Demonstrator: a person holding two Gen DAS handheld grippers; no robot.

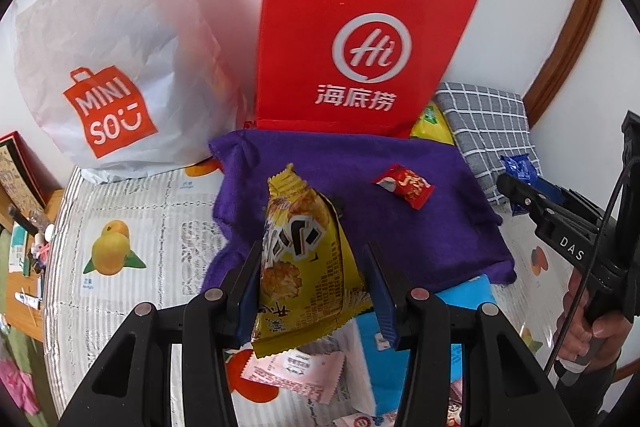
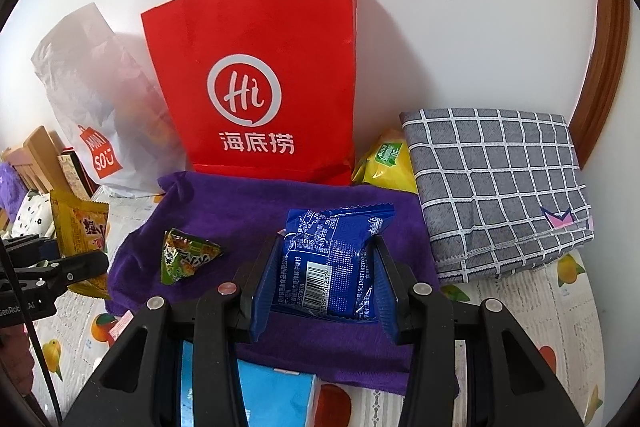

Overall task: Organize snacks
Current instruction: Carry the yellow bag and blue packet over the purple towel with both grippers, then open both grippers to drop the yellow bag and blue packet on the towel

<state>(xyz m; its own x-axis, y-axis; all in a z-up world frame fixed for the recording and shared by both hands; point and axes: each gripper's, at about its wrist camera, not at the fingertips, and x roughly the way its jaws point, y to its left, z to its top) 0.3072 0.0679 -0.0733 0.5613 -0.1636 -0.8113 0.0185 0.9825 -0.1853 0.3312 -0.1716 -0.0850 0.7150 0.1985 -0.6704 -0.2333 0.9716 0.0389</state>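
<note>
Two snacks are in the air at once, one in each gripper, both over the purple cloth [image 1: 360, 187] that serves as the sorting ground. Left of the cloth's far edge stands the white Miniso bag [image 1: 108, 67]; directly behind the cloth stands the red paper bag [image 1: 360, 27]. The left gripper [image 1: 312, 283] pinches a yellow snack packet [image 1: 304, 267] above the cloth's near edge, jaws narrowed against its sides. A small red candy [image 1: 404, 185] lies loose on the cloth, just right of that packet; from the right wrist view a green triangular snack [image 2: 188, 255] also lies on the cloth. The right gripper [image 2: 324, 287] clamps a blue snack packet [image 2: 336, 263] over the cloth's right half, barcode showing. Right of the cloth sits a folded grey checked cloth [image 2: 500, 187], with a yellow-green bag [image 2: 386, 163] wedged behind the purple cloth's far right corner.

The step looks like carrying. Next, I judge, each packet needs lowering onto or lifting past the cloth toward a bag, and which bag is not evident.
</note>
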